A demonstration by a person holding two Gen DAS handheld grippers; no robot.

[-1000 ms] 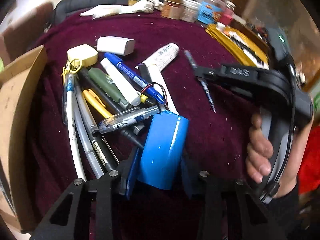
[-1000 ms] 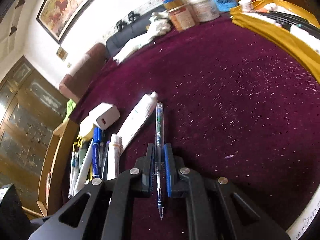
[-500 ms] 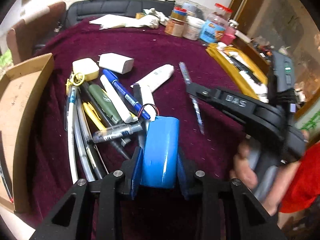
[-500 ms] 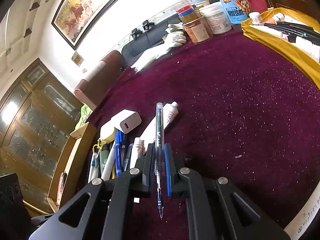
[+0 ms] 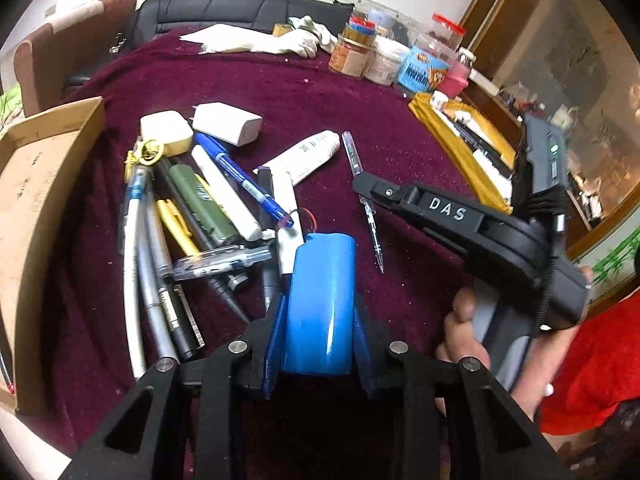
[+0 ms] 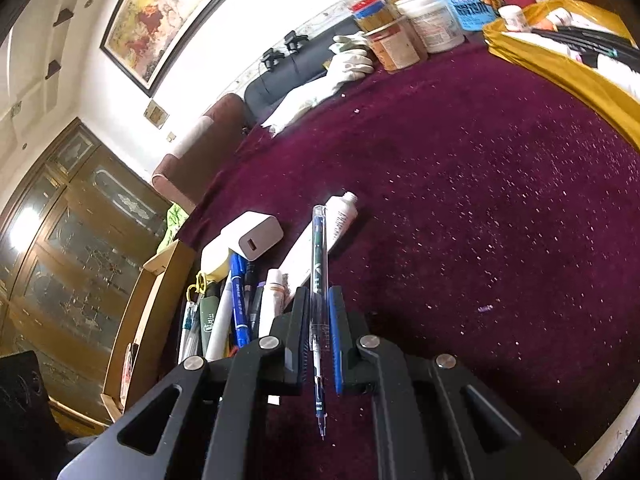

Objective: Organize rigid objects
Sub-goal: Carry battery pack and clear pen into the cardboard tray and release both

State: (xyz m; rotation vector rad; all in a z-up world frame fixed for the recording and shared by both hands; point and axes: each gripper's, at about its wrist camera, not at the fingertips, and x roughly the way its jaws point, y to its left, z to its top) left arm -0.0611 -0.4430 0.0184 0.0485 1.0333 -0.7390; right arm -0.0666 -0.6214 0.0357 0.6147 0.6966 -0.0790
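My left gripper point(image 5: 319, 302) is shut on a blue cylinder point(image 5: 324, 272) with thin red and black wires at its far end, held just above the maroon cloth point(image 5: 320, 92). Beside it to the left lies a heap of pens and markers point(image 5: 192, 208). My right gripper point(image 6: 318, 296) is shut on a clear pen point(image 6: 319, 248) that runs lengthwise between the pads, tip pointing back toward the camera. In the left wrist view the right gripper point(image 5: 362, 184) hovers right of the heap, the clear pen point(image 5: 374, 232) hanging from it, a person's hand point(image 5: 464, 332) on its handle.
An open cardboard box point(image 5: 32, 184) stands at the left table edge. A white charger point(image 5: 228, 124), a cream case point(image 5: 164, 130) and a white tube point(image 5: 308, 156) lie behind the heap. Jars point(image 5: 384, 60) and gloves point(image 5: 256, 42) line the far edge; a yellow tray point(image 5: 460, 136) sits right.
The left gripper's pads have closed in onto the blue cylinder and raised it slightly off the heap. The right gripper has kept its hold on the clear pen, tilting a little.
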